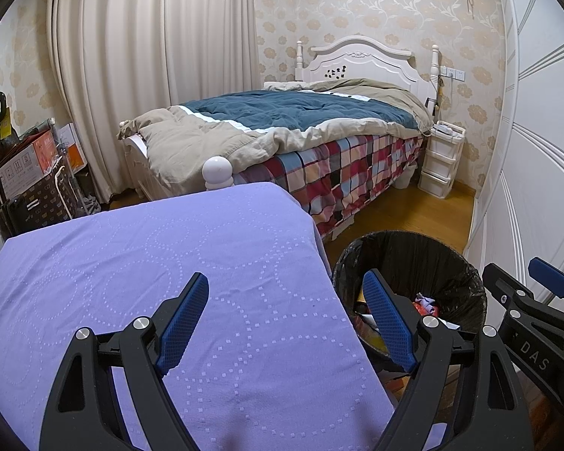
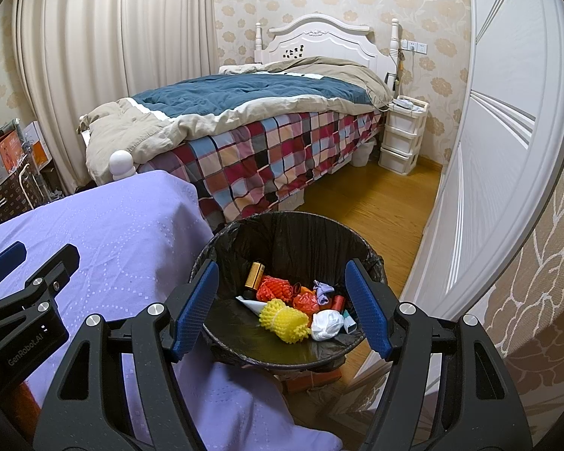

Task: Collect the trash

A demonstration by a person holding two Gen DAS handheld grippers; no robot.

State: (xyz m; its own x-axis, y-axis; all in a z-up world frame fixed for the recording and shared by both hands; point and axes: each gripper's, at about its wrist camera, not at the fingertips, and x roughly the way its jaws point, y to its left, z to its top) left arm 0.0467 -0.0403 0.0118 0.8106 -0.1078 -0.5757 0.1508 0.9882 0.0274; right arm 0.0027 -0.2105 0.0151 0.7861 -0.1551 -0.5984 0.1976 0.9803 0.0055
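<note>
Two tools are seen, one per hand: the left tool [image 1: 285,319] is held wide open over the purple-covered surface [image 1: 131,282] with nothing between its blue pads, and the right tool [image 2: 282,300] is held open above the bin [image 2: 293,225], likewise with nothing gripped. One round bin lined with a black bag is placed on the wooden floor [image 2: 376,203], just beside the surface's corner. The trash is found inside it: one yellow foam net [image 2: 284,319], two orange foam nets [image 2: 278,287], one white crumpled bag [image 2: 327,323], one gold-coloured cylinder [image 2: 253,274], one small purple scrap [image 2: 323,288] and one small red piece [image 2: 337,302]; other bits at the edge are too small to be told. "GenRobot.AI" is read on the left tool's body in the right wrist view, and "DAS" on the right tool's body in the left wrist view. Beyond the surface one bed [image 1: 319,120] is seen, with a blue and beige quilt and a checked sheet. One white three-drawer unit [image 1: 441,158] is set by the headboard. Cardboard boxes [image 1: 26,161] are stacked near the curtain [image 1: 150,37], their printing being too small to be read.
</note>
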